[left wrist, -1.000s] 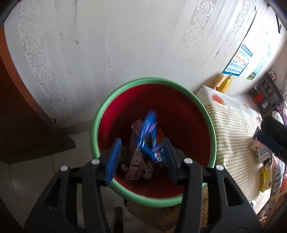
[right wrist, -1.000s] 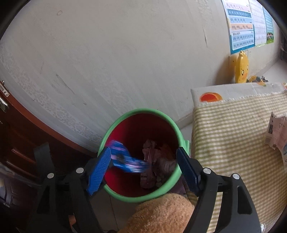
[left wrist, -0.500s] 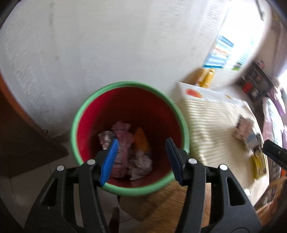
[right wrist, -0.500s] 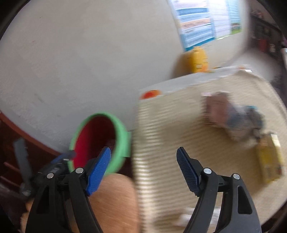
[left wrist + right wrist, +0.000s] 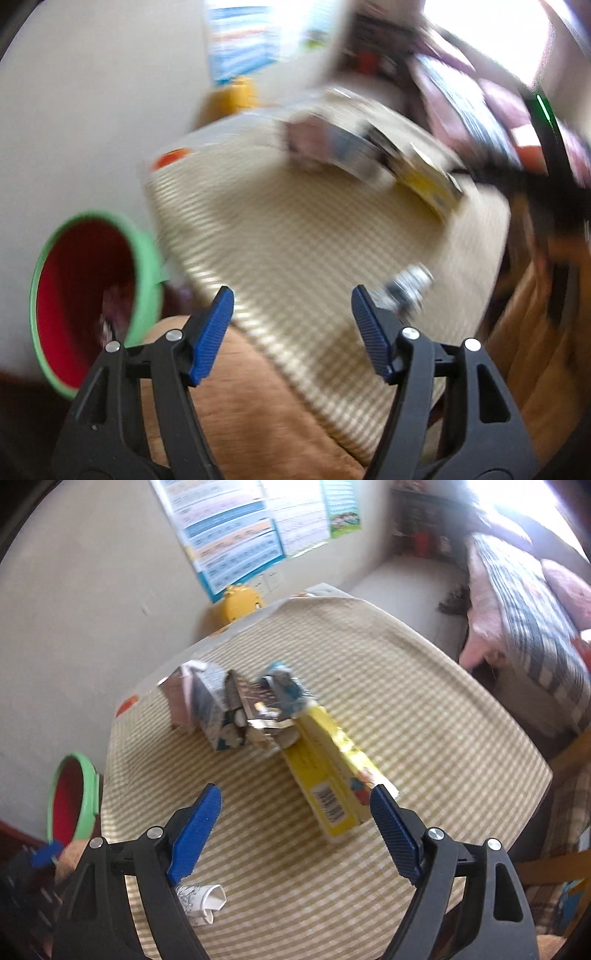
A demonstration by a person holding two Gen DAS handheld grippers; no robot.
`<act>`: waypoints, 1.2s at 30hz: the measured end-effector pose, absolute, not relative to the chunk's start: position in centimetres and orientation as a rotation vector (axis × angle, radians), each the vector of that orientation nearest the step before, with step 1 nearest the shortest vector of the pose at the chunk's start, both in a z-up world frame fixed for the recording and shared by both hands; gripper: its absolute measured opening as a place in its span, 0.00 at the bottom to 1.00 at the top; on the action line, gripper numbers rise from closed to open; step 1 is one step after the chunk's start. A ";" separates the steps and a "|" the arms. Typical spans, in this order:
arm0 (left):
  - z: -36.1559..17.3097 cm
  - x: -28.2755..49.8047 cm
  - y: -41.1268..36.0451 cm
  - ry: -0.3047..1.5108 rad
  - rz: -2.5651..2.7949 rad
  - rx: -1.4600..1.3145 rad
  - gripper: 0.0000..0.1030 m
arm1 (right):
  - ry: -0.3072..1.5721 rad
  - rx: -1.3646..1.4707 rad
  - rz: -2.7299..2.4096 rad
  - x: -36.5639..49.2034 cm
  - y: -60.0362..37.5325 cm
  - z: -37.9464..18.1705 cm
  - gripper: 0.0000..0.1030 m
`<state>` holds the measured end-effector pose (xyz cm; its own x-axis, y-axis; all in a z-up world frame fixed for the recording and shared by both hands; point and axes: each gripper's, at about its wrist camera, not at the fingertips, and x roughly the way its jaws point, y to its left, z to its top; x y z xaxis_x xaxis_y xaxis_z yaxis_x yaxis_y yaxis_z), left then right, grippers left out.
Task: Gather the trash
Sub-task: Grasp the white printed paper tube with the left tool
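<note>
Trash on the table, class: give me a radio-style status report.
Both hand-held grippers, left and right, open and empty, jaws just widened. Yellow box, wrappers, crumpled paper uncollected. Bin left of table. Nothing blocking.

Wall posters (image 5: 236, 535); plaid bedding (image 5: 524, 602).

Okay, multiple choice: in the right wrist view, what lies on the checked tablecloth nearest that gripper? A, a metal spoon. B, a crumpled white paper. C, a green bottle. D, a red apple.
B: a crumpled white paper lies on the tablecloth just below the right gripper's left pad, nearer than the yellow box.
</note>
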<state>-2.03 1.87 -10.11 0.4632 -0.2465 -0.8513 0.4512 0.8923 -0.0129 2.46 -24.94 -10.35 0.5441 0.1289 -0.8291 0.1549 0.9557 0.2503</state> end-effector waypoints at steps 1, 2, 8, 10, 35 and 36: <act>-10.5 -2.2 1.0 1.009 -0.458 0.268 0.61 | 1.001 0.326 -0.012 2.4 -25.3 -10.5 0.77; -11.0 -2.6 -0.1 1.014 -0.484 0.313 0.61 | 1.002 0.336 -0.010 2.4 -25.6 -10.6 0.77; -14.1 -2.8 -5.2 1.100 -0.595 0.491 0.66 | 1.036 0.388 -0.016 3.0 -26.7 -11.6 0.82; -15.2 -2.8 -6.2 1.128 -0.609 0.524 0.66 | 1.048 0.408 -0.014 3.2 -27.0 -11.9 0.82; -14.5 1.5 -0.5 1.134 -0.368 0.083 0.47 | 1.229 0.401 -0.003 4.4 -26.0 -16.3 0.34; -14.6 1.5 -0.3 1.136 -0.362 0.076 0.47 | 1.247 0.461 0.035 3.5 -25.9 -16.4 0.34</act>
<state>1.55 -0.30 -14.59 0.3695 -0.2435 -0.8968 0.3205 0.9392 -0.1230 3.49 -25.93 -16.44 0.3298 0.2735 -0.9036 0.2220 0.9078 0.3558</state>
